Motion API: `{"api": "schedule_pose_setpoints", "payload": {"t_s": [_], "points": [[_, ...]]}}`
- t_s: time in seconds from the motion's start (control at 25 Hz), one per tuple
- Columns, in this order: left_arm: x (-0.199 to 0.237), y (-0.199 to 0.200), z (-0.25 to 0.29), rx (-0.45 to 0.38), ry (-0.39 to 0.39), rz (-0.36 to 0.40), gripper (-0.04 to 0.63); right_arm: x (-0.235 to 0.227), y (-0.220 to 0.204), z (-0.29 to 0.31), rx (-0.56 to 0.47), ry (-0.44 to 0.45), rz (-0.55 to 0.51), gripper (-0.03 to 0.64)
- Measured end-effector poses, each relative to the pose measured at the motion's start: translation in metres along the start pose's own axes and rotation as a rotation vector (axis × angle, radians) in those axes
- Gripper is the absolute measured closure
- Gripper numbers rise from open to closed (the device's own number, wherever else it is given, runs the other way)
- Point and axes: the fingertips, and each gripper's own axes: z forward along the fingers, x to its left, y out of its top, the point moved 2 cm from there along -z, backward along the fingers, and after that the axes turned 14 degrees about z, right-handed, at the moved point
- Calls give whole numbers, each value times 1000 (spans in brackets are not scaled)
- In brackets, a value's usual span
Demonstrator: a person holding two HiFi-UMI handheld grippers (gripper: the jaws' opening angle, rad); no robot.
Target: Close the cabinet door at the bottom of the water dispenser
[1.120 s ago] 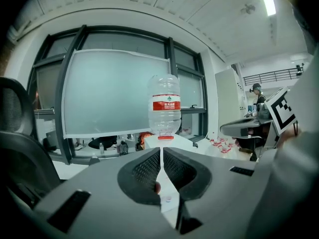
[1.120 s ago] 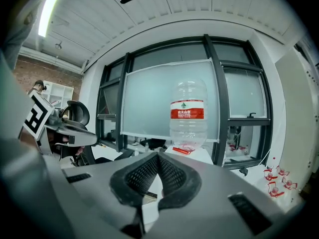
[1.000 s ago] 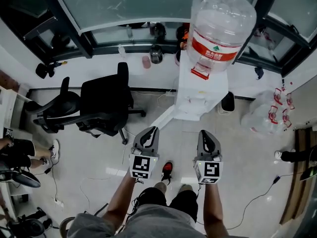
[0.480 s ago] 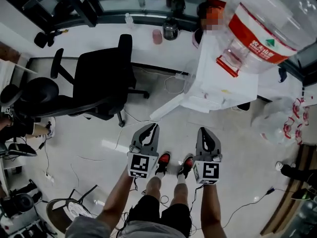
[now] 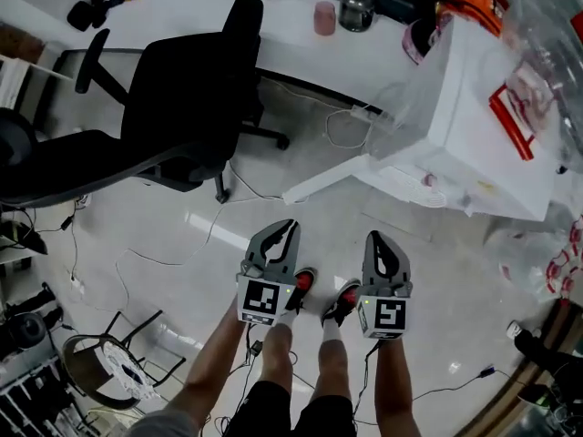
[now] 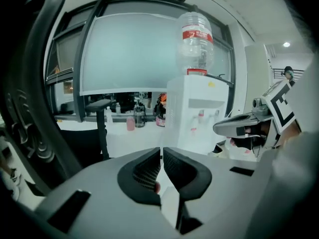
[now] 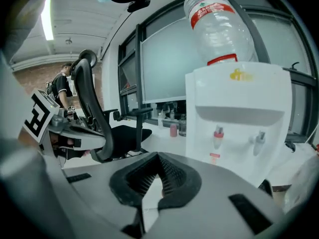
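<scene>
head view looks steeply down on the water dispenser, which stands at the upper right. from the dispenser's foot the cabinet door stands swung out, seen edge-on as a long white strip. its long axis runs away from the dispenser toward the lower left, and its free end points toward the black office chair. the door is open, so the closing has not begun.

both tools are short of the door and apart from it, pointing up the frame toward the dispenser. the left gripper sits almost straight below the door's free end. the right gripper sits closer to the dispenser's body, below the half of the door that seems to be hinged. neither touches anything.

in the left gripper view the jaws are drawn together, with only a sliver between the ribbed pads and nothing in them. the right gripper view shows the same: tips meeting, empty.

the left gripper looks the better placed, since a push works best at the free end, far from the hinge, and that end lies just ahead of it. the push would likely need to go rightward toward the dispenser's front, across the door's long axis rather than along it.
</scene>
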Motion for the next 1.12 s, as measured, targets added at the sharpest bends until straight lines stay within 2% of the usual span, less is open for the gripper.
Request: {"api": "schedule_pose_setpoints", "payload": {"t_s": [0.56, 0.84, 1.12], "points": [[-9, -154, 66, 91, 5, -57, 557, -20, -138, 80, 105, 58, 12, 600], [-10, -201, 90, 112, 17, -102, 552, -25, -180, 96, 146, 72, 15, 600], [2, -218, 112, 124, 49, -101, 360, -30, -195, 93, 179, 63, 20, 600]]}}
